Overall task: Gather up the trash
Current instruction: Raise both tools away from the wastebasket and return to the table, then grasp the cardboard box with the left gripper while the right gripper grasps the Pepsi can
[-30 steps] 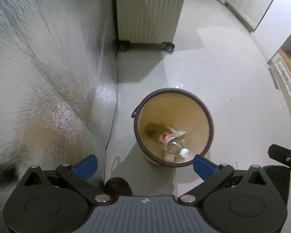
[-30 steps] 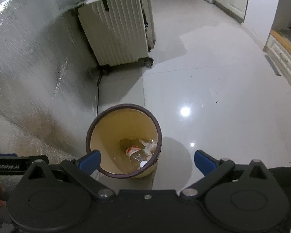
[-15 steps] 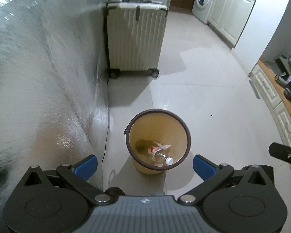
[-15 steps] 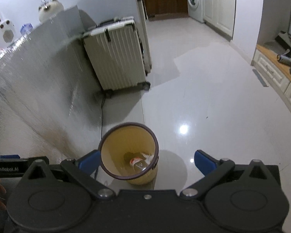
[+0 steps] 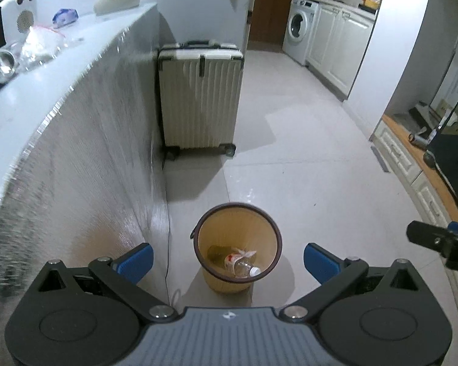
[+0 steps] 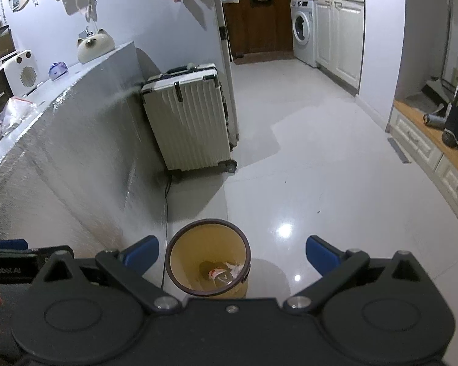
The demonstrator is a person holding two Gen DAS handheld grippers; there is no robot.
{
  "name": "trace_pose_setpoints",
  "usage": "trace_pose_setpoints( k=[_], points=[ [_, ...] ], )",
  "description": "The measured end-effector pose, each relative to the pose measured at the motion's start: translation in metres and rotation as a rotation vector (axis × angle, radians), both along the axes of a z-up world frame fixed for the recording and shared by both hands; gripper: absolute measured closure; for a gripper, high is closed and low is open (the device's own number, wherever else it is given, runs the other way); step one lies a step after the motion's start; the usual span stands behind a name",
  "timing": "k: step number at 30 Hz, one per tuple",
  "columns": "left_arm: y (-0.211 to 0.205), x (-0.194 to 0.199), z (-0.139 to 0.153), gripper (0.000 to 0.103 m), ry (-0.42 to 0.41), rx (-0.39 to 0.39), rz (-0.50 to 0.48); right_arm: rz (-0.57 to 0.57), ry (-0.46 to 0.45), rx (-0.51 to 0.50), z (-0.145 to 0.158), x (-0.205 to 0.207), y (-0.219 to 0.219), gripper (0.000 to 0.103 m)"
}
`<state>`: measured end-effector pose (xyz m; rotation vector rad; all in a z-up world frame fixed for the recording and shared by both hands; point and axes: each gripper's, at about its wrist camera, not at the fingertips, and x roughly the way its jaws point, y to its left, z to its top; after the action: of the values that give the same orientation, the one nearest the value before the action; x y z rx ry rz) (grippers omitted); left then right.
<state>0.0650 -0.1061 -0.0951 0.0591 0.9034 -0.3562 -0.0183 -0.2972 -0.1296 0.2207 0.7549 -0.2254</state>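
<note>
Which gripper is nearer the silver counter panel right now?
Left. The left gripper hangs close beside the silver counter panel; the right gripper is farther out, on the left gripper's other side, over the floor.

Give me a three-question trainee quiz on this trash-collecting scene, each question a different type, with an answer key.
1. True or false: the left hand-held gripper is open and holds nothing.
2. The clear plastic bottle lies: A) on the tiled floor B) inside the round tan wastebasket with the dark rim C) on the counter.
3. Fill in: the cream ribbed ______ stands upright behind the wastebasket.

Key: 1 true; 2 B; 3 suitcase.
</note>
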Motion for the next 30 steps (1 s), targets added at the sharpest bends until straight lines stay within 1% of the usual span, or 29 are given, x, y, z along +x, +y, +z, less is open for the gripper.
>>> trace_pose_setpoints(
  k=[7, 14, 21, 24, 30],
  points=[
    [0.017, -0.019, 0.036, 0.000, -0.062, -0.031, 0.000, 0.014, -0.058, -0.040, 0.031, -0.013, 0.018, 0.000],
    [0.044, -0.024, 0.067, 0.000, -0.140, -0.048, 0.046, 0.051, -0.134, -0.061, 0.060, -0.011, 0.037, 0.000],
    [0.088, -0.021, 0.088, 0.000, -0.198, -0.074, 0.124, 0.114, -0.182, -0.070, 0.079, 0.009, 0.068, 0.000],
    [0.107, -0.019, 0.094, 0.000, -0.222, -0.072, 0.147, 0.138, -0.200, -0.071, 0.084, 0.020, 0.084, 0.000],
    [0.152, -0.009, 0.103, 0.000, -0.265, -0.066, 0.218, 0.206, -0.228, -0.038, 0.089, 0.048, 0.117, 0.000]
  ],
)
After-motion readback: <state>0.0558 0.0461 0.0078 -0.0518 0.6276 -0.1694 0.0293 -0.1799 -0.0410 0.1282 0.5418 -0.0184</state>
